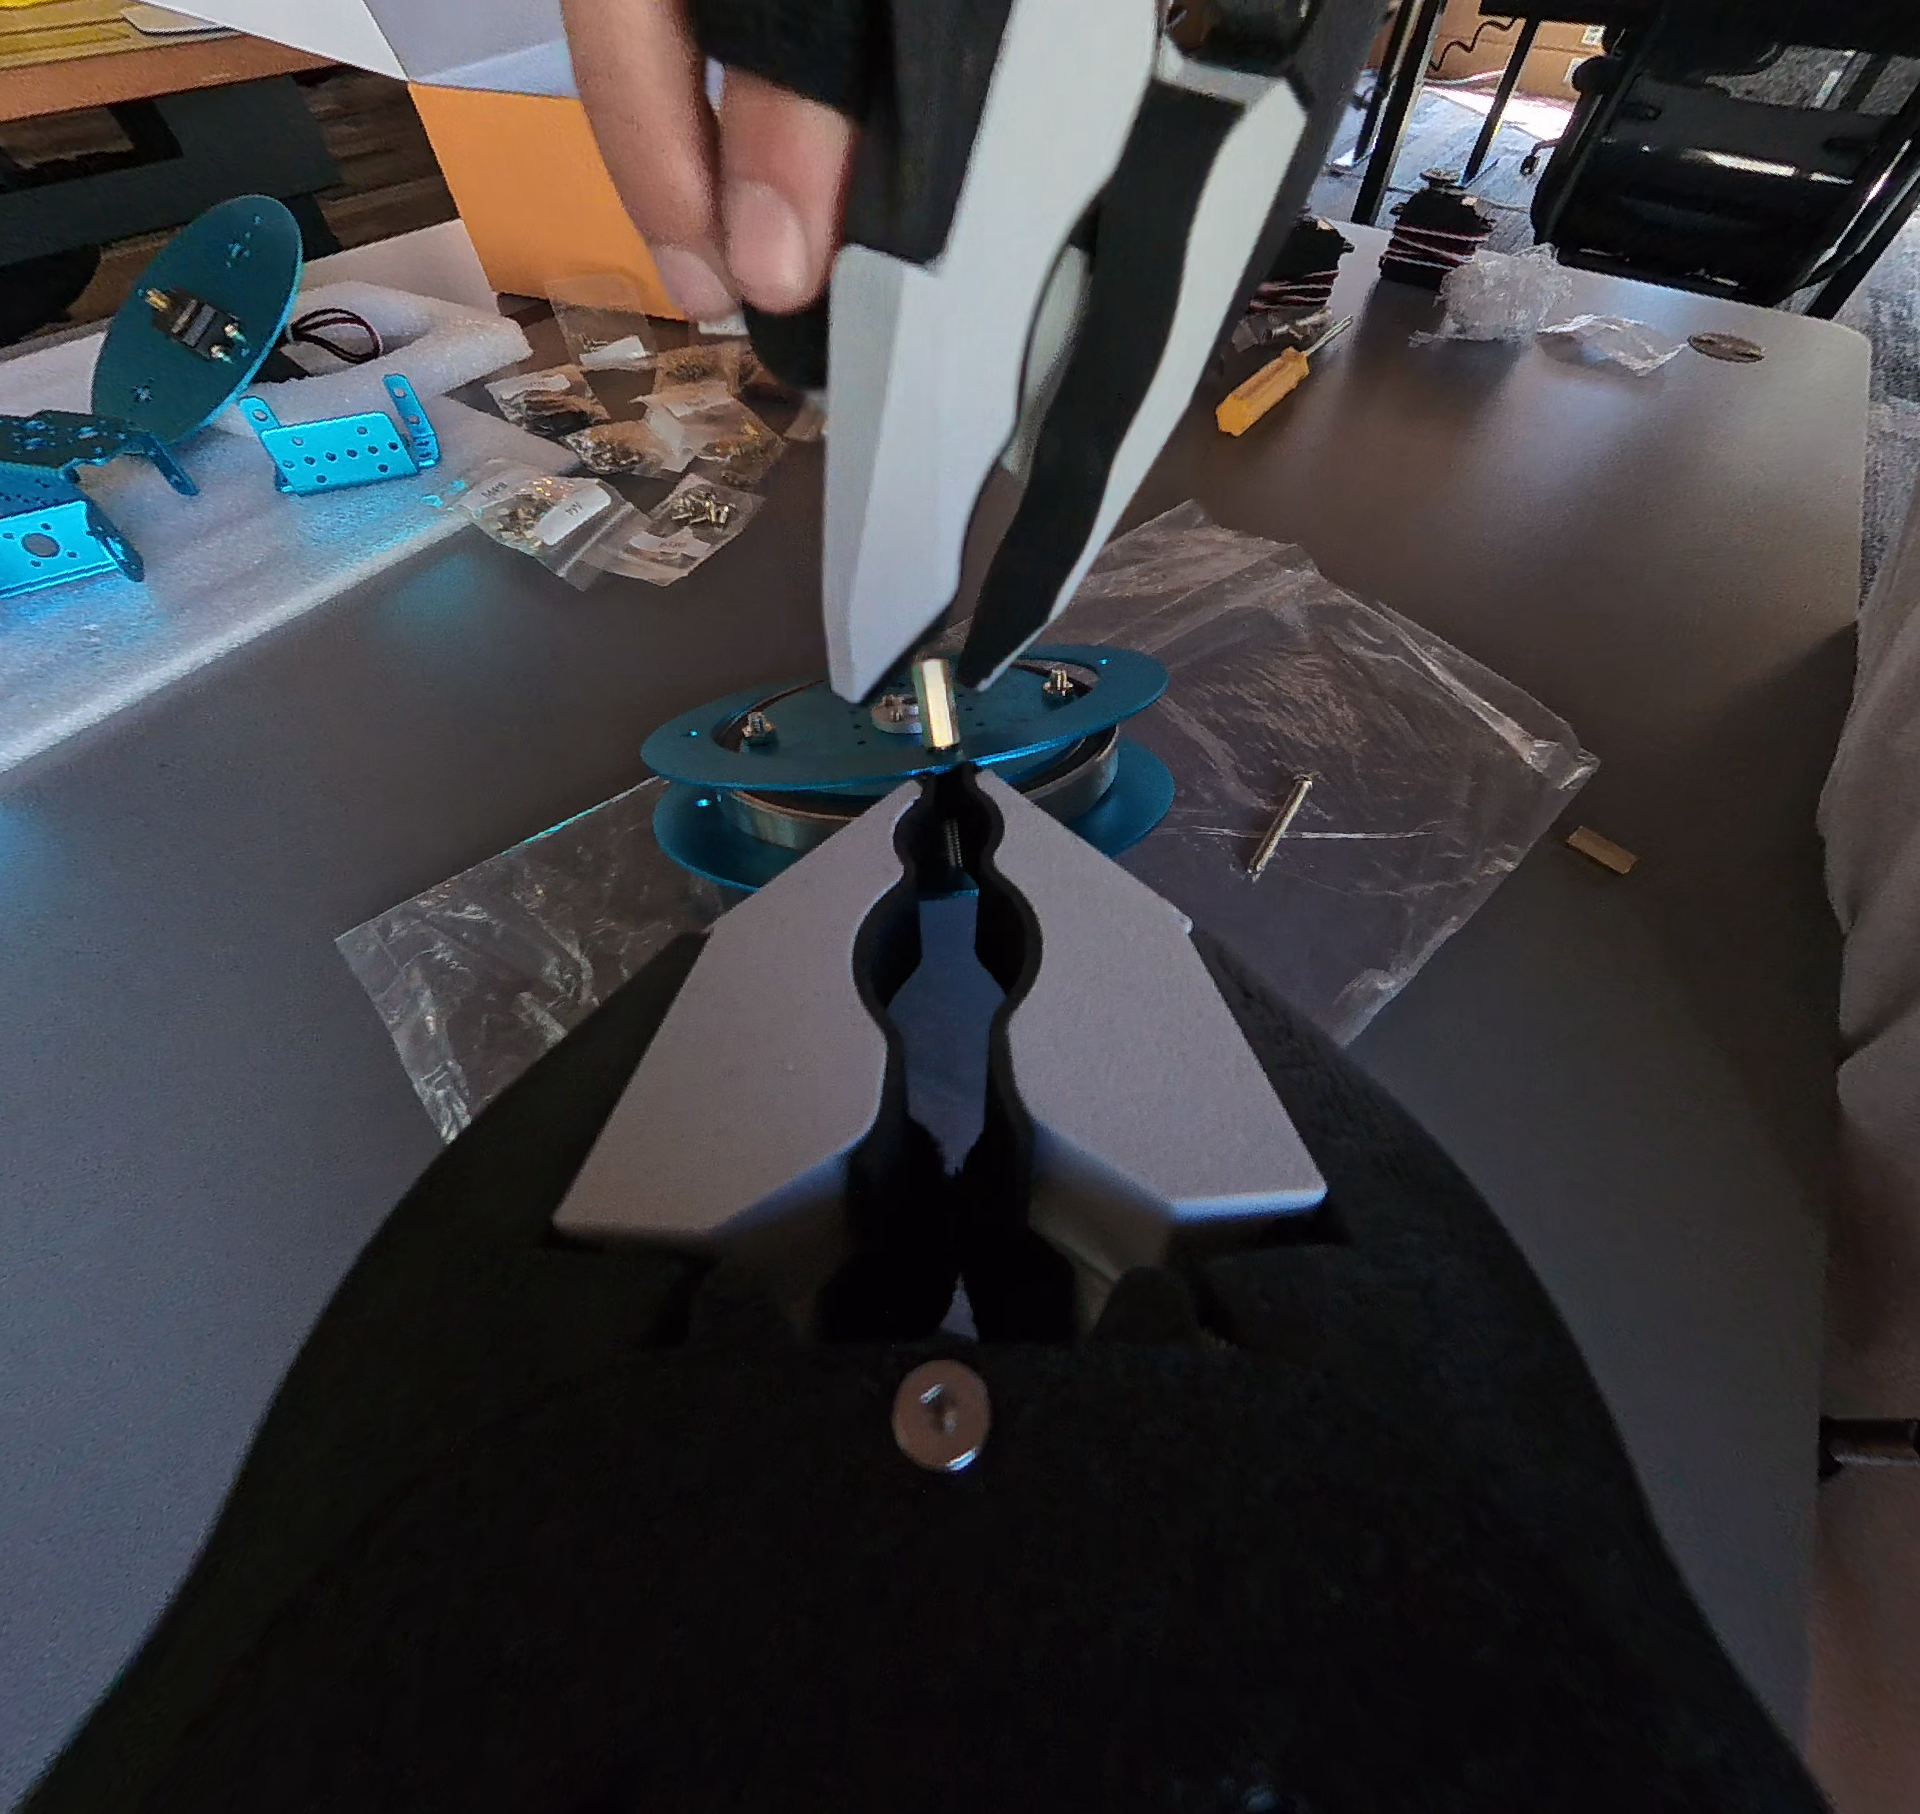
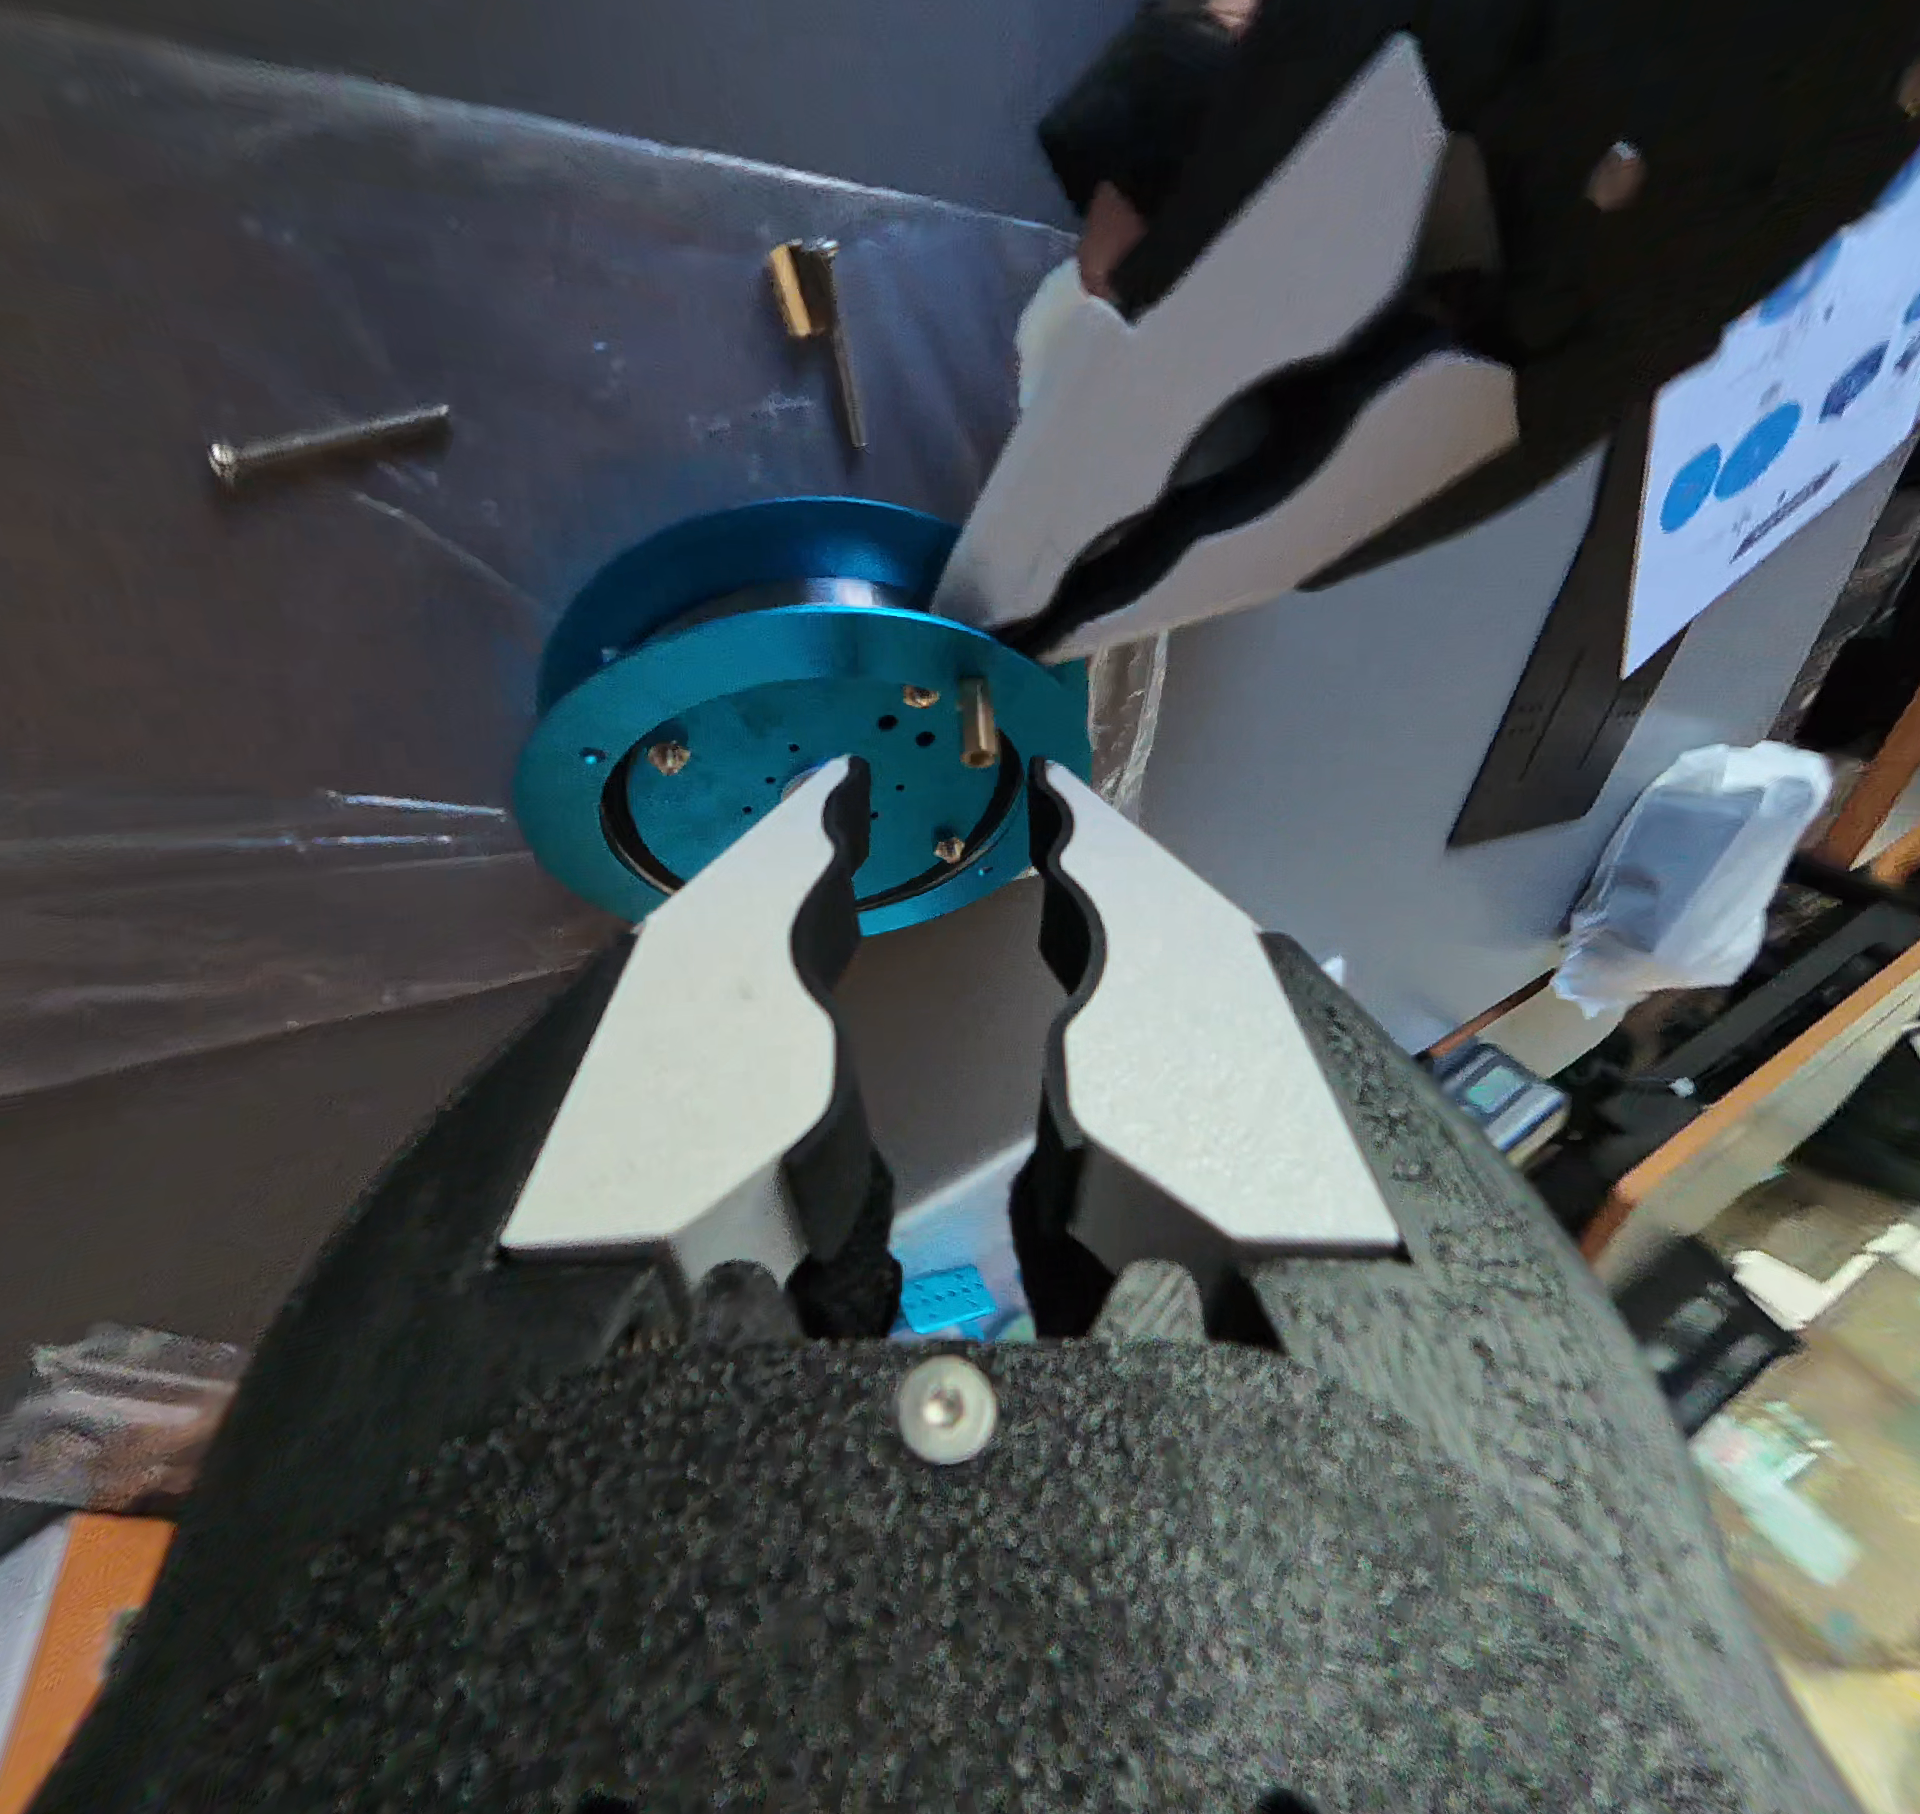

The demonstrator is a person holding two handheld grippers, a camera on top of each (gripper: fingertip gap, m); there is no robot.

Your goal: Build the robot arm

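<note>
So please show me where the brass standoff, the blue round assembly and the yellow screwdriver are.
brass standoff [image 1: 932,706]: left wrist view, middle of its upright hex body.
blue round assembly [image 2: 582,777]: right wrist view, bare left part of its top ring.
yellow screwdriver [image 1: 1262,391]: left wrist view, on its handle.

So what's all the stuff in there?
turntable: 1, blue, on sheet
sheet: 1, clear, on table
table: 1, grey
standoff: 1, brassy, upright on turntable
loose standoff: 1, brassy, on sheet
loose screws: 2, silver, on sheet
screwdriver: 1, yellow, far right
brackets: several, blue, far left by foam
bags: many, clear, beside brackets
left gripper: 1, white-black, jaws shut on screw at turntable's edge
right gripper: 1, white-black, jaws open about standoff
hand: 1, holding right gripper
</note>
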